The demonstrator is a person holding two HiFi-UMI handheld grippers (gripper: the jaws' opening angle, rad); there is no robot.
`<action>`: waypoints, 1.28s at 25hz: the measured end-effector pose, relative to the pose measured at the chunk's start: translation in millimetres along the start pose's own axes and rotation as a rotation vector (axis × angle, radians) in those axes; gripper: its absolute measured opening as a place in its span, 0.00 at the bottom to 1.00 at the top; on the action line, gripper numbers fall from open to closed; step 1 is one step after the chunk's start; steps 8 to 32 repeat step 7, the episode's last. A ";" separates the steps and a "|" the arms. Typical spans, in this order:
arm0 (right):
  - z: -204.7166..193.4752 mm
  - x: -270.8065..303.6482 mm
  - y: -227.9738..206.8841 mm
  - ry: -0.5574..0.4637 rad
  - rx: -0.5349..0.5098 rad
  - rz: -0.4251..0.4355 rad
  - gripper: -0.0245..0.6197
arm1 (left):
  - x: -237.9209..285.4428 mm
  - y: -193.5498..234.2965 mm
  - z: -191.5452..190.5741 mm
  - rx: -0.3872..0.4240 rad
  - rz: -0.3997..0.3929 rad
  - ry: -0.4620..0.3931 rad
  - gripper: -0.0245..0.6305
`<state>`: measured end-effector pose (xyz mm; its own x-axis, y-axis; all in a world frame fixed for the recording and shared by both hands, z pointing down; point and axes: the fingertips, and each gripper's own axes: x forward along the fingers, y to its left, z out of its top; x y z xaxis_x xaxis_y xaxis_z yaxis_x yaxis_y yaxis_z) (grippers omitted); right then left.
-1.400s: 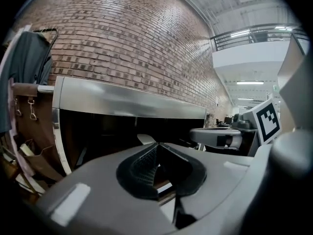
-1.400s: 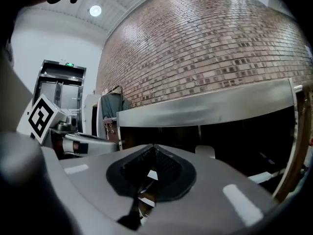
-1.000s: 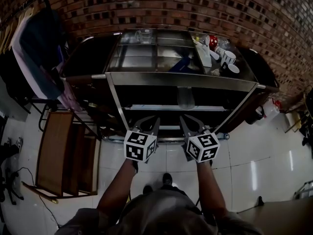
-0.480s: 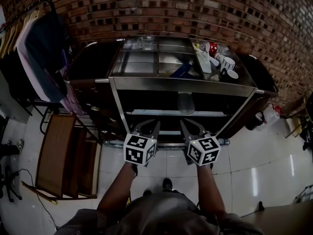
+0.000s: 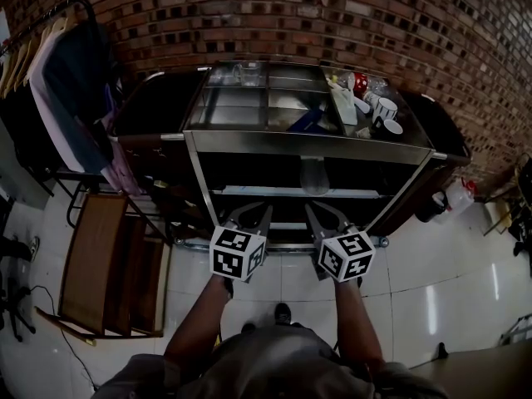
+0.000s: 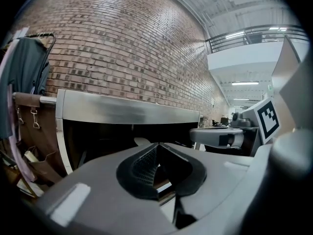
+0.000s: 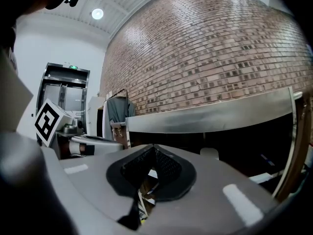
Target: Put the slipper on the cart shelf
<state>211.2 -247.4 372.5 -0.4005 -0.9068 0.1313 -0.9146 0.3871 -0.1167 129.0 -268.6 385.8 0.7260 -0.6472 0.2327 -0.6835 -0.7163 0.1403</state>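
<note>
- Hovering side by side just in front of the cart, the left tongs (image 5: 249,212) and the right tongs (image 5: 326,212) were each pressed together on nothing. Pushed forward like that, the shut tips could only shove a slipper, not take it.
- The polished steel cart (image 5: 307,145) had a broad front rail above its open bays. I judged that tongs lifted carelessly could knock against it.
- A pale, oblong thing (image 5: 316,174) lay on the cart's middle shelf (image 5: 249,191), set back from the front edge. I took it for the slipper, though the dark bay left that unsure. If it was, a stray nudge could slide it deeper or tip it off the shelf.
- Farther back, white ceramic mugs (image 5: 386,108) and other small items crowded the right of the cart's top tray. A jolt to the frame might rattle them over.
</note>
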 end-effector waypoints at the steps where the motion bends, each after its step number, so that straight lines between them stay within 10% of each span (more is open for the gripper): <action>1: -0.2 -0.9 -0.7 0.000 0.000 -0.001 0.04 | 0.3 -1.3 0.1 0.001 -0.002 0.000 0.05; 32: -1.3 -4.8 -4.8 0.005 -0.004 -0.004 0.04 | 3.1 -5.8 0.0 0.001 -0.006 0.000 0.05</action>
